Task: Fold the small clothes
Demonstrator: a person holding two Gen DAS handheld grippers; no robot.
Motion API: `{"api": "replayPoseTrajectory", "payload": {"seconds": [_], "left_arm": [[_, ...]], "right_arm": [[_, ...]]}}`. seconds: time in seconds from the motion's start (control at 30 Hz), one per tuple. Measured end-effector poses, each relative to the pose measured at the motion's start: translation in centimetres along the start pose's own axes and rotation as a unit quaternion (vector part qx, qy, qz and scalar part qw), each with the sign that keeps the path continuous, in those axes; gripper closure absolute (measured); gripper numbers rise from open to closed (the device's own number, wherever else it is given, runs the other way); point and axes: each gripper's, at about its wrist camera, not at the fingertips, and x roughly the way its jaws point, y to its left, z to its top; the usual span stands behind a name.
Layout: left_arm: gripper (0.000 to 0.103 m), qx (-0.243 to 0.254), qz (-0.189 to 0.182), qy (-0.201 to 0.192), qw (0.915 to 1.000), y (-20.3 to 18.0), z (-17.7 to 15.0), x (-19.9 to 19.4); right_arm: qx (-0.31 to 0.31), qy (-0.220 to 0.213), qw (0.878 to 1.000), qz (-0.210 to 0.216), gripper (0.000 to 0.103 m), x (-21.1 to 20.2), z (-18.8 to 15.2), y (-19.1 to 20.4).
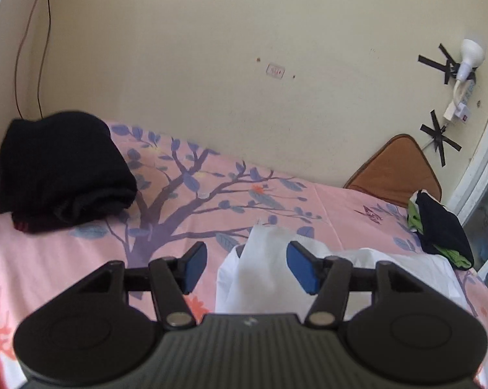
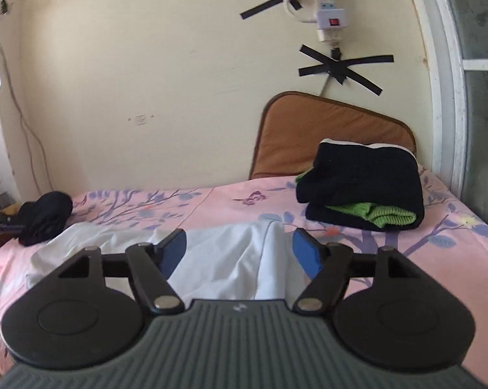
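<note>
A white garment [image 1: 390, 269] lies rumpled on the pink tree-print bedsheet [image 1: 65, 259]. In the left wrist view one end of it stands up in a peak between the blue pads [image 1: 300, 267] of my left gripper [image 1: 247, 265]. The jaws are apart and do not press on the cloth. In the right wrist view the white garment [image 2: 98, 243] runs under and between the blue pads [image 2: 309, 256] of my right gripper [image 2: 240, 254], whose jaws stand wide and clear of the cloth.
A folded black garment [image 1: 62, 168] sits at the left end of the bed [image 2: 438, 259]. A black and green folded stack [image 2: 364, 184] lies by a brown cushion [image 2: 309, 129] against the wall. A taped power strip [image 2: 328, 6] hangs above, with a window frame [image 2: 445, 97] at right.
</note>
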Motion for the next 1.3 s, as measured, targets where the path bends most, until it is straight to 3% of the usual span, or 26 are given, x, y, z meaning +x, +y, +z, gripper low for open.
{"api": "replayPoseTrajectory", "payload": {"seconds": [0.07,0.1,0.13,0.17,0.2,0.23,0.3,0.4,0.47,0.53,0.57,0.6,0.67,0.77,0.83,0.93,1.0,1.03,1.07,1.13,1.2,1.3], "left_arm": [[0.048,-0.007,-0.007,0.021,0.9997,-0.2,0.1,2.6],[0.050,-0.005,-0.010,0.028,0.9996,-0.6,-0.2,3.6],[0.059,-0.003,-0.008,0.034,0.9994,-0.9,-0.4,4.3],[0.087,-0.007,-0.007,0.043,0.9990,-1.3,-0.9,4.9],[0.095,-0.012,-0.010,0.052,0.9985,-1.5,-1.3,5.2],[0.096,-0.021,-0.006,0.050,0.9985,-1.6,-1.8,5.2],[0.096,-0.030,0.006,0.041,0.9987,-2.0,-2.7,4.7],[0.094,-0.041,0.027,0.048,0.9976,-1.9,-4.2,5.0],[0.088,-0.021,0.039,0.043,0.9981,-2.1,-4.6,4.7],[0.083,-0.019,0.051,0.023,0.9983,-2.3,-4.0,2.9],[0.083,-0.013,0.061,-0.008,0.9980,-2.7,-3.4,1.4],[0.083,-0.004,0.069,-0.041,0.9967,-3.1,-2.9,0.1],[0.082,0.011,0.054,-0.074,0.9957,-4.5,-1.7,-0.9],[0.083,0.034,-0.010,-0.050,0.9981,-7.1,-0.9,0.9],[0.083,0.066,-0.022,-0.034,0.9970,-9.0,-1.7,2.8],[0.082,0.076,-0.025,0.003,0.9968,-9.5,-2.8,6.0],[0.086,0.073,0.009,0.034,0.9967,-8.6,-3.6,8.0],[0.095,0.078,0.027,0.044,0.9956,-8.0,-4.0,8.8],[0.097,0.085,0.033,0.032,0.9953,-7.3,-4.5,9.0],[0.097,0.092,0.036,0.016,0.9950,-6.5,-5.0,9.0],[0.097,0.090,0.037,0.014,0.9952,-6.5,-5.0,9.0],[0.097,0.106,0.048,0.010,0.9932,-7.1,-5.2,9.0]], "right_arm": [[0.040,0.042,0.998,-0.001,0.029,3.4,-0.1,-1.3],[0.058,0.067,0.996,0.010,0.034,4.7,-0.7,-2.0],[0.072,0.088,0.993,0.022,0.063,5.7,-1.2,-2.4],[0.086,0.105,0.990,0.034,0.085,6.3,-1.6,-2.8],[0.102,0.107,0.988,0.045,0.094,6.3,-2.1,-2.9],[0.103,0.093,0.989,0.042,0.095,6.0,-2.1,-3.2],[0.116,0.072,0.991,-0.003,0.095,5.3,-2.3,-4.7],[0.206,0.091,0.974,0.008,0.094,6.1,-3.7,-8.0],[0.158,0.079,0.984,-0.007,0.092,5.6,-3.4,-6.2],[0.124,0.057,0.990,-0.025,0.074,4.2,-2.8,-4.6],[0.108,0.036,0.993,-0.037,0.068,3.0,-2.4,-3.9],[0.091,0.010,0.995,-0.042,0.054,2.0,-1.9,-3.4],[0.059,-0.020,0.997,-0.045,0.052,1.0,-1.0,-1.6],[0.036,0.012,0.999,0.019,0.054,3.4,0.5,2.0],[0.020,0.044,0.997,0.063,0.054,6.0,0.5,5.0],[-0.010,0.098,0.989,0.110,0.054,10.2,0.0,8.6],[-0.013,0.144,0.982,0.118,0.054,13.3,-0.6,9.5],[-0.011,0.158,0.980,0.120,0.054,14.4,-0.9,9.5],[-0.013,0.160,0.981,0.113,0.058,15.1,-1.0,9.3],[-0.029,0.145,0.987,0.063,0.102,15.3,-0.9,8.2],[0.020,0.131,0.990,0.038,0.103,14.7,-0.7,5.1],[0.099,0.135,0.985,0.047,0.102,12.7,-0.5,1.3]]}}
